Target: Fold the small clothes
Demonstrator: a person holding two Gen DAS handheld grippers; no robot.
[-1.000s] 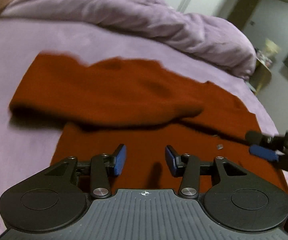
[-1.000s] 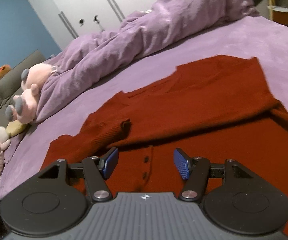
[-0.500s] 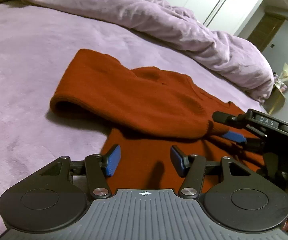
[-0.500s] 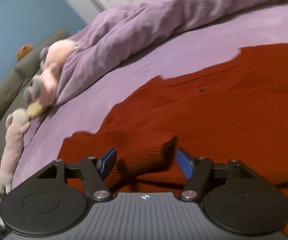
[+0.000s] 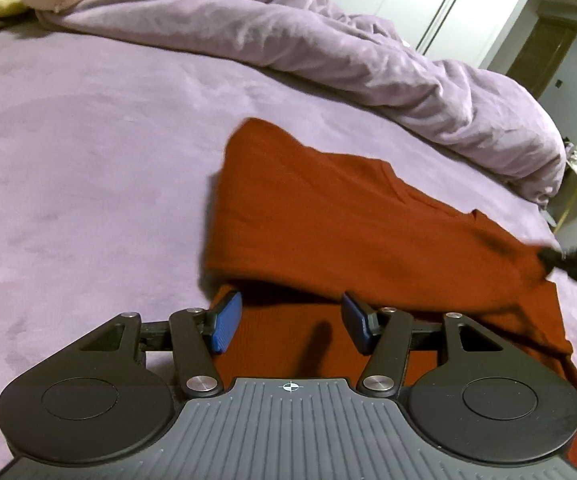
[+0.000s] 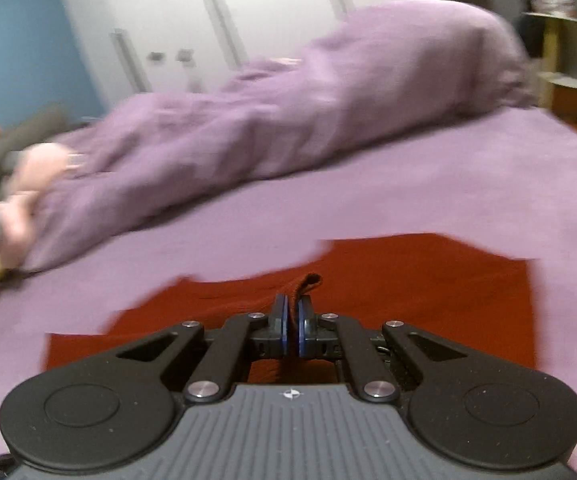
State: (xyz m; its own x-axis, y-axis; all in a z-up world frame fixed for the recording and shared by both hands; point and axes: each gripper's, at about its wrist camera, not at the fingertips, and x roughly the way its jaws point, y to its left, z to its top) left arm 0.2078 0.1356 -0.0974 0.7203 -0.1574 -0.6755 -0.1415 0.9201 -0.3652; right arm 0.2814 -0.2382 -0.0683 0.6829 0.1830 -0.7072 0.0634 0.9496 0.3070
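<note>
Right claw [image 6: 292,320] has its blue-padded jaws pressed together on a small tuft of the rust-red knitted cardigan [image 5: 348,216], most likely a sleeve cuff or edge, which sticks up just past the pads. Left claw [image 5: 290,322] hovers low over the near part of the same garment with its jaws well apart, gripping nothing.

The cardigan lies on the lilac plush bedspread [image 5: 88,160], near its front edge, with one layer already laid across the body and a darker gap showing under that fold in the left view. Judging by this, the step in hand is a sleeve or side fold: the right claw has taken its pinch and is placed to carry the cloth over. The next move probably calls for a lift high enough to clear the lower layer, a carry across the body, and a release that leaves the edge flat; the left claw could press or grip the near hem to keep the body from dragging.

Much is uncertain. The right view is smeared by motion, so the garment's outline and the exact part pinched cannot be made out. In the left view the right claw appears only as a dark, blurred shape at the frame's edge. The cardigan's near hem is hidden behind both claw bodies. A crumpled lilac duvet [image 5: 328,40] lies beyond.
</note>
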